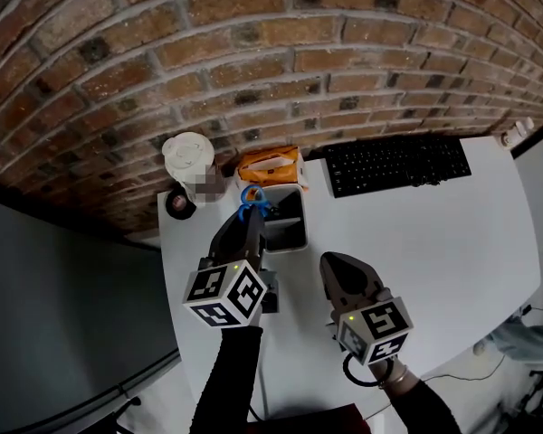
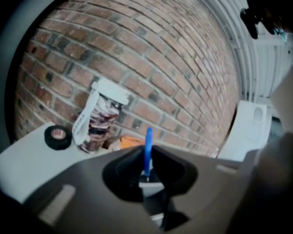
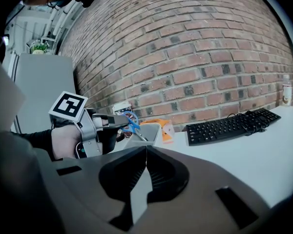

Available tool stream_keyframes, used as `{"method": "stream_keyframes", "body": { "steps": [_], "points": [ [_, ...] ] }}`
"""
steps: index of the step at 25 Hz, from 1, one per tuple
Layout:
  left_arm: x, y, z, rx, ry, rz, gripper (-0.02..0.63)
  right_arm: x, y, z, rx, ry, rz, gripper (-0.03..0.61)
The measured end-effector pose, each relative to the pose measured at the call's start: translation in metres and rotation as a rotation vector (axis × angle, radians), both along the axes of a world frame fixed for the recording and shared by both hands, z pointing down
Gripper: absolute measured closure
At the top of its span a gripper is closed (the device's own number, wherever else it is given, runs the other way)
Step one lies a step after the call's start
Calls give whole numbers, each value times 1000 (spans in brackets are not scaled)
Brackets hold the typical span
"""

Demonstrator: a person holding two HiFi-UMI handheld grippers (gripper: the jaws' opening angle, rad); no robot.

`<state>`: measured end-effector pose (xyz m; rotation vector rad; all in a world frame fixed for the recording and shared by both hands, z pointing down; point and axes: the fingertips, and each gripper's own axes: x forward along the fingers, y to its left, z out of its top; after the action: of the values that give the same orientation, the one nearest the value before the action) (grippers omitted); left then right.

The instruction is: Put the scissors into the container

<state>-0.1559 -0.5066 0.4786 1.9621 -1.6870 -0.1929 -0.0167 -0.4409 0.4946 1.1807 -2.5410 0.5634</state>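
Scissors [image 1: 252, 198] upright over the container [image 1: 302, 231], far left on the counter [image 1: 416, 233].
My left gripper [image 1: 251, 216] fingers [image 2: 124, 172] pinch the blue handle; my right gripper [image 3: 145, 150] hangs nearer, closed and empty.

left tongs [image 2: 147, 169], right tongs [image 3: 145, 152]: dark grey | cubes [image 1: 226, 294]: white, black square markers (one each) | sleeves [image 1: 231, 378]: black

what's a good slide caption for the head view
Left claw holds blue scissors at the grey container; right claw shut, empty.
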Motion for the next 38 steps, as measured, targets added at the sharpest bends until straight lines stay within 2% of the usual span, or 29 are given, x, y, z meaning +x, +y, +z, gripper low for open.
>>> {"method": "stream_keyframes", "body": {
  "steps": [6,24,29,38],
  "points": [
    [0,-1,10,-29,18,1,566,1,-1,2,-5,6,-2,569],
    [-6,0,18,-49,-36,10,535,7,3,0,-3,23,19,569],
    [-9,7,18,-56,-52,5,506,6,7,0,-3,26,20,569],
    [-15,35,10,-46,-61,-7,505,8,17,-2,-3,19,27,569]
  ]
}}
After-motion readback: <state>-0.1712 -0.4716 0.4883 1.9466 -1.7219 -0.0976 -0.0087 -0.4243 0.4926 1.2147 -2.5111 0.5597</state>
